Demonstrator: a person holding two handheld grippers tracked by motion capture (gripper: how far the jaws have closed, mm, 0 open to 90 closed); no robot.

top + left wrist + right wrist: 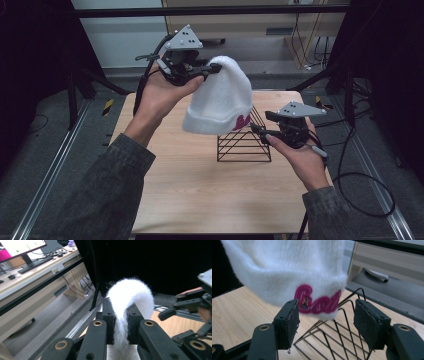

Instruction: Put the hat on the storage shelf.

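A fluffy white beanie (220,97) with pink lettering (317,303) on its cuff hangs in the air above the table. My left gripper (212,68) is shut on the hat's crown, and the fuzzy white fabric (125,305) is pinched between its jaws. My right gripper (256,129) is open just beside the cuff's lower right edge, its pads (292,320) apart and holding nothing. Under the hat stands a black wire basket (245,142) on the wooden table (200,185).
The wire basket (332,335) lies right below and ahead of my right gripper. Cables (360,180) trail off the table's right side. Dark frame posts and rails flank the table, and a desk with a monitor (20,247) stands beyond.
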